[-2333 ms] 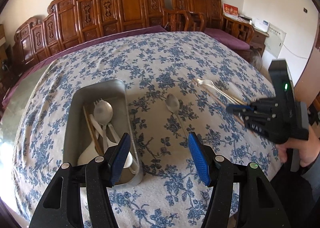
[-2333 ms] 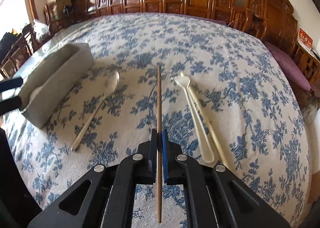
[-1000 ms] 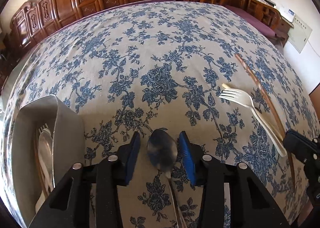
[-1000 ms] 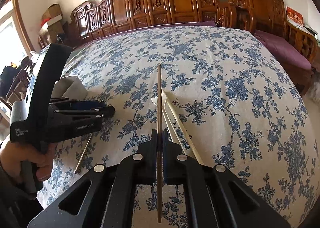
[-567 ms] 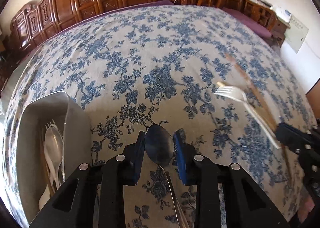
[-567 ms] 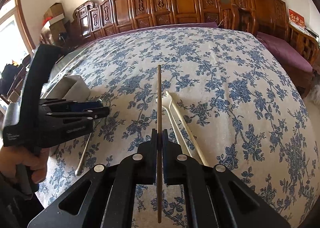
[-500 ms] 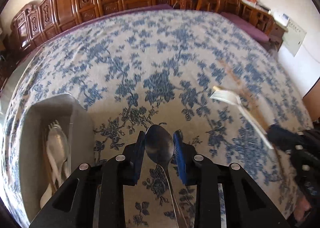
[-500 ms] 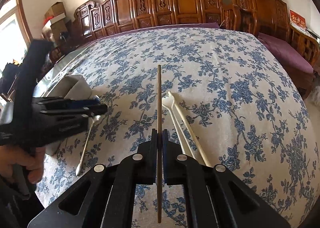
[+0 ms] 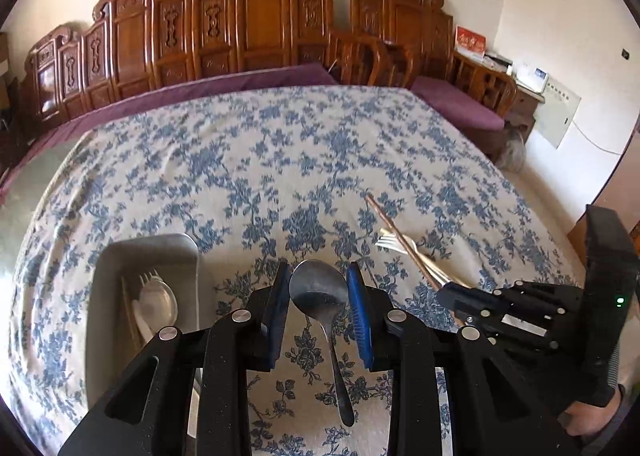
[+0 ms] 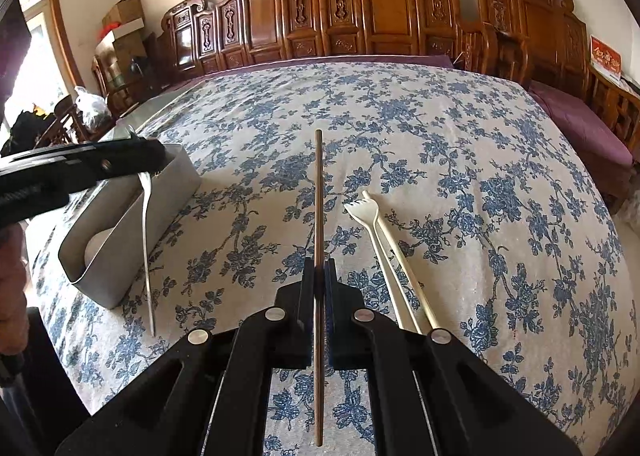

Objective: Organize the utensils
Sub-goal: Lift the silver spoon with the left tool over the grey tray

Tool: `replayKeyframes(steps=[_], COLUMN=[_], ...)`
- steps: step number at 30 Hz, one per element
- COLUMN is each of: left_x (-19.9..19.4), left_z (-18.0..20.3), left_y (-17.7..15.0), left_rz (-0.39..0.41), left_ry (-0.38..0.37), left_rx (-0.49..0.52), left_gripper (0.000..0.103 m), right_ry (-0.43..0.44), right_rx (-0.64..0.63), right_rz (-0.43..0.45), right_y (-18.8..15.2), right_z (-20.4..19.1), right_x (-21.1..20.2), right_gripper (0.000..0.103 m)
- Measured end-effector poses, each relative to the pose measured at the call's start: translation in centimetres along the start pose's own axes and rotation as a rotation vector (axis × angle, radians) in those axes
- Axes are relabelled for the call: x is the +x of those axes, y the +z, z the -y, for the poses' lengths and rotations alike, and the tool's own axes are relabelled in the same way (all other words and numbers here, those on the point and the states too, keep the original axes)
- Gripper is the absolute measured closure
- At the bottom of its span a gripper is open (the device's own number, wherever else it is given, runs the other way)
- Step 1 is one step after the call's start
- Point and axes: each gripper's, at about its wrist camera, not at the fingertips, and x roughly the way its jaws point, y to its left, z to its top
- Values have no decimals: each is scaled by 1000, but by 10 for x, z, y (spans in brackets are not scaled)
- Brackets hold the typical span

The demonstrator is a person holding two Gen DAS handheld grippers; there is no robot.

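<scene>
Lifted off the bench since a second ago, the metal spoon [image 9: 319,288] hangs clamped in my left jaws [image 9: 319,310], handle trailing down; the tray [image 9: 105,276] lies just left, long axis running away. Right jaws [image 10: 319,296] grip a chopstick [image 10: 319,215]

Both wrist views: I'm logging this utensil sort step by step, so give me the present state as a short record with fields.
left gripper: shut on metal spoon, lifted off the cloth
right gripper: shut on brown wooden chopstick
grey metal rectangular tray: holds a spoon, a fork and other utensils
white plastic fork: lying on the cloth
cream chopstick: beside that fork
blue floral tablecloth: covers the table
</scene>
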Motion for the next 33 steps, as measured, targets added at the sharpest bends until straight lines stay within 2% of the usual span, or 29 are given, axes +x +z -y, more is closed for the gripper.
replayKeyframes(steps=[10,20,26,33], left_x=[-41,-87,-91,-70], left_z=[-6,-49,-79,-108], left_y=[-1,3,2,-5], left_rz=[61,117,116,68], left_ry=[3,69,124,205], left_rx=[19,-8,-30,-20], left_gripper=[77,77,77,77], right_ry=[19,57,77,97], right_rx=[-39,-114,-135,-148], right_rz=[57,86,101,96], right_y=[2,3,3,3], right_z=[-22,-64,-84,-92], right_x=[-21,-33,-40,-38], right_gripper=[97,97,97,97])
